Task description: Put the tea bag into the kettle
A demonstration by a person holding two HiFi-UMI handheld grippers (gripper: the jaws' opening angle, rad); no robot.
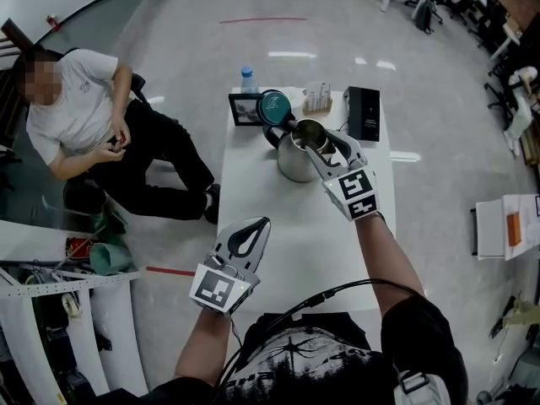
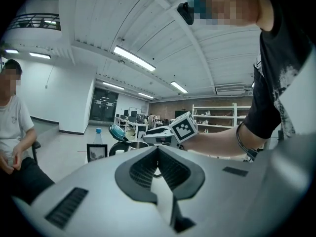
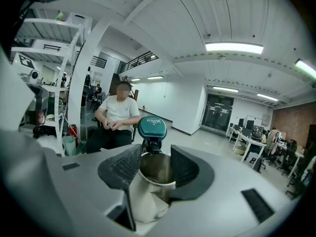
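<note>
Head view: a white table (image 1: 278, 226) runs toward twelve o'clock; the steel kettle (image 1: 295, 160) stands on its far half, its teal lid (image 1: 274, 105) tipped open at eleven o'clock of the body; the right gripper (image 1: 325, 148) reaches in from five o'clock, its tips over the kettle's open mouth; the left gripper (image 1: 256, 224) hangs over the near end of the table at seven o'clock of the kettle, well apart from it; a bottle (image 1: 247, 78), a picture frame (image 1: 244, 108) and a black box (image 1: 364, 113) stand along the far edge; a seated person (image 1: 84, 116) is on the floor side at ten o'clock.

Left gripper view: the jaws are pressed together with nothing between them; the kettle (image 2: 132, 145) shows just past the tips at eleven o'clock.

Right gripper view: the jaws stand spread, pads touching nothing; the kettle (image 3: 148, 196) sits beyond and between them, mouth open, the lid (image 3: 152, 126) upright at twelve o'clock; the tea bag cannot be made out in any view.
</note>
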